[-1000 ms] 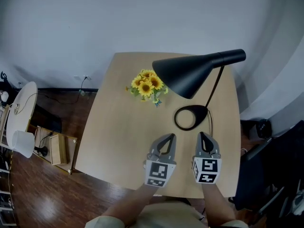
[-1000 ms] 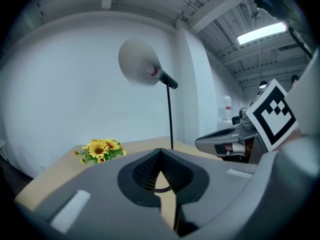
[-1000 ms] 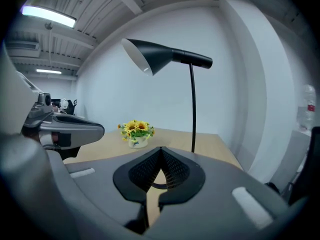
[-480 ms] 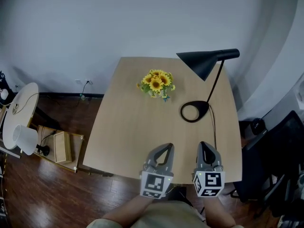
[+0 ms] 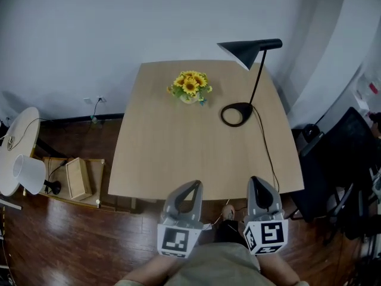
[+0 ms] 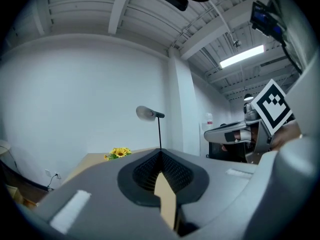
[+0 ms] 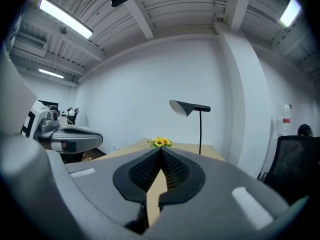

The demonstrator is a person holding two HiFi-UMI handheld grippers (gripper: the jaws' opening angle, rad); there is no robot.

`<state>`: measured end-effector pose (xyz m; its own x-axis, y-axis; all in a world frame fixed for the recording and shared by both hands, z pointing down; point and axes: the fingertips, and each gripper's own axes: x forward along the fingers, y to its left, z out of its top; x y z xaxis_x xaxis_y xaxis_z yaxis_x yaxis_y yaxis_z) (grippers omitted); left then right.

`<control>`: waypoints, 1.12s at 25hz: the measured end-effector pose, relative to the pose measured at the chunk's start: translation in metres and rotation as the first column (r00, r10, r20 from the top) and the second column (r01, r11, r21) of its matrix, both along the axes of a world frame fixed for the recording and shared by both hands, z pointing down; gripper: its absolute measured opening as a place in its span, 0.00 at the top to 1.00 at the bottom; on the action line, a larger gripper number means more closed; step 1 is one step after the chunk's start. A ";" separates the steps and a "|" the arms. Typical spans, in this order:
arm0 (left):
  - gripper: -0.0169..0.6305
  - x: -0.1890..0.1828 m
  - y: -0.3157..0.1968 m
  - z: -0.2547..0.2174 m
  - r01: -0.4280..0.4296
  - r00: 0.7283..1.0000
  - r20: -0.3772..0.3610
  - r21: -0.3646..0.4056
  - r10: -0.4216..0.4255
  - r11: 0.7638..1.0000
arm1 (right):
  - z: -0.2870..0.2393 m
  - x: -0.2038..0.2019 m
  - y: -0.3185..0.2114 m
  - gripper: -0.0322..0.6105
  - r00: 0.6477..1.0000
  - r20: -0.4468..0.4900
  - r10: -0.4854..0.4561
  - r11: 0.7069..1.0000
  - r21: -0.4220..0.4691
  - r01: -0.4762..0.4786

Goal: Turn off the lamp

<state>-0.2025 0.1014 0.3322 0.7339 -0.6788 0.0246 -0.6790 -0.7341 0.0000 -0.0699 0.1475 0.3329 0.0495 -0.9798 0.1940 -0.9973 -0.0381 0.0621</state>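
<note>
The black lamp (image 5: 245,51) stands at the far right corner of the wooden table (image 5: 166,154), its ring base (image 5: 236,114) below the cone shade. No glow shows under the shade. Its cord (image 5: 268,154) runs to the front edge. My left gripper (image 5: 194,185) and right gripper (image 5: 255,181) hover side by side at the table's near edge, both shut and empty, well short of the lamp. The left gripper view shows the lamp (image 6: 149,114) far ahead beyond the left gripper (image 6: 161,154). In the right gripper view the lamp (image 7: 188,107) rises past the right gripper (image 7: 161,151).
A bunch of sunflowers (image 5: 190,85) sits at the back middle of the table, left of the lamp. On the floor to the left are a white round side table (image 5: 18,151) and a wooden box (image 5: 75,178). A black chair (image 5: 339,159) stands at the right.
Both grippers have drawn back from over the table to its near edge. The head view has pulled away, so the lamp and flowers appear smaller and farther.
</note>
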 end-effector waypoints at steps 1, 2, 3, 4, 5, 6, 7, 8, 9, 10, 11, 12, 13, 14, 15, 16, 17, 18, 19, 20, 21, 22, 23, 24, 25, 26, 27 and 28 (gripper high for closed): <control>0.98 -0.006 0.006 -0.004 0.003 1.000 -0.004 0.002 -0.003 1.000 | -0.004 -0.005 0.009 0.95 1.000 -0.007 -0.001 1.000 0.003 0.001; 0.98 -0.011 0.011 -0.006 0.009 1.000 -0.009 0.001 -0.009 1.000 | -0.008 -0.009 0.018 0.95 1.000 -0.014 -0.002 1.000 0.006 0.002; 0.98 -0.015 0.016 -0.008 0.017 1.000 -0.015 -0.004 -0.017 1.000 | -0.011 -0.012 0.026 0.95 1.000 -0.020 -0.002 1.000 0.011 0.003; 0.98 -0.019 0.021 -0.009 0.025 0.999 -0.021 -0.010 -0.025 1.000 | -0.013 -0.014 0.033 0.95 1.000 -0.024 -0.002 1.000 0.016 0.002; 0.98 -0.021 0.027 -0.010 0.031 0.999 -0.025 -0.013 -0.031 0.999 | -0.015 -0.016 0.040 0.95 1.000 -0.025 -0.002 1.000 0.022 0.002; 0.98 -0.021 0.033 -0.012 0.035 0.999 -0.029 -0.014 -0.035 0.999 | -0.016 -0.017 0.047 0.95 1.000 -0.025 -0.002 1.000 0.026 0.003; 0.98 -0.021 0.040 -0.014 0.039 0.999 -0.035 -0.014 -0.039 0.999 | -0.017 -0.017 0.054 0.95 1.000 -0.024 -0.005 1.000 0.028 0.006; 0.98 -0.019 0.048 -0.016 0.043 0.998 -0.040 -0.014 -0.044 0.999 | -0.017 -0.017 0.061 0.95 1.000 -0.024 -0.010 1.000 0.029 0.011; 0.98 -0.017 0.056 -0.018 0.048 0.998 -0.042 -0.014 -0.049 0.999 | -0.016 -0.016 0.068 0.95 1.000 -0.023 -0.016 0.999 0.029 0.016; 0.98 -0.013 0.065 -0.018 0.052 0.998 -0.043 -0.016 -0.053 0.998 | -0.014 -0.014 0.076 0.95 1.000 -0.022 -0.021 0.999 0.028 0.021; 0.98 -0.007 0.073 -0.018 0.056 0.997 -0.043 -0.021 -0.057 0.998 | -0.013 -0.012 0.085 0.95 1.000 -0.018 -0.025 0.999 0.029 0.026; 0.98 -0.001 0.082 -0.016 0.057 0.998 -0.039 -0.028 -0.058 0.998 | -0.012 -0.009 0.093 0.95 1.000 -0.010 -0.029 0.999 0.031 0.030; 0.98 0.006 0.091 -0.013 0.055 0.998 -0.029 -0.035 -0.056 0.998 | -0.011 -0.006 0.101 0.95 0.999 0.004 -0.033 0.999 0.037 0.033; 0.98 0.014 0.100 -0.009 0.049 0.999 -0.014 -0.041 -0.050 0.998 | -0.011 -0.004 0.108 0.95 0.999 0.020 -0.039 0.998 0.044 0.038; 0.98 0.022 0.107 -0.005 0.042 0.999 0.001 -0.044 -0.042 0.998 | -0.010 -0.001 0.116 0.95 0.998 0.032 -0.049 0.998 0.048 0.047; 0.98 0.031 0.113 -0.002 0.037 0.999 0.012 -0.046 -0.036 0.998 | -0.007 0.003 0.122 0.95 0.997 0.038 -0.060 0.997 0.046 0.058; 0.98 0.038 0.117 -0.001 0.035 0.999 0.017 -0.047 -0.034 0.998 | -0.005 0.007 0.128 0.95 0.997 0.042 -0.068 0.997 0.044 0.066; 0.98 0.044 0.121 -0.001 0.037 0.999 0.019 -0.046 -0.036 0.998 | -0.002 0.013 0.133 0.95 0.996 0.046 -0.073 0.997 0.042 0.071; 0.98 0.049 0.125 -0.001 0.042 0.999 0.020 -0.044 -0.041 0.998 | -0.001 0.018 0.137 0.95 0.996 0.050 -0.074 0.997 0.041 0.072; 0.98 0.052 0.129 -0.001 0.048 0.999 0.024 -0.043 -0.047 0.998 | 0.001 0.023 0.139 0.95 0.996 0.054 -0.073 0.997 0.039 0.071; 0.98 0.054 0.132 -0.001 0.054 0.998 0.028 -0.043 -0.053 0.998 | 0.002 0.028 0.141 0.95 0.996 0.058 -0.074 0.997 0.036 0.072; 0.98 0.057 0.135 -0.001 0.059 0.998 0.033 -0.045 -0.057 0.997 | 0.003 0.031 0.143 0.95 0.995 0.060 -0.078 0.997 0.032 0.076; 0.98 0.059 0.138 0.000 0.061 0.997 0.038 -0.043 -0.060 0.997 | 0.005 0.033 0.145 0.95 0.994 0.062 -0.086 0.996 0.027 0.084; 0.98 0.061 0.142 0.000 0.062 0.997 0.044 -0.041 -0.060 0.997 | 0.008 0.034 0.147 0.95 0.993 0.064 -0.096 0.995 0.019 0.095; 0.98 0.062 0.144 0.002 0.063 0.997 0.048 -0.042 -0.061 0.997 | 0.012 0.034 0.149 0.95 0.992 0.068 -0.105 0.994 0.009 0.105; 0.98 0.063 0.147 0.003 0.064 0.997 0.048 -0.044 -0.062 0.997 | 0.015 0.035 0.150 0.95 0.991 0.072 -0.111 0.994 0.002 0.111; 0.98 0.064 0.148 0.003 0.066 0.997 0.047 -0.045 -0.064 0.997 | 0.017 0.035 0.151 0.95 0.991 0.076 -0.113 0.994 -0.001 0.114; 0.98 0.064 0.149 0.004 0.069 0.997 0.046 -0.046 -0.066 0.997 | 0.018 0.035 0.151 0.95 0.990 0.078 -0.115 0.993 0.000 0.115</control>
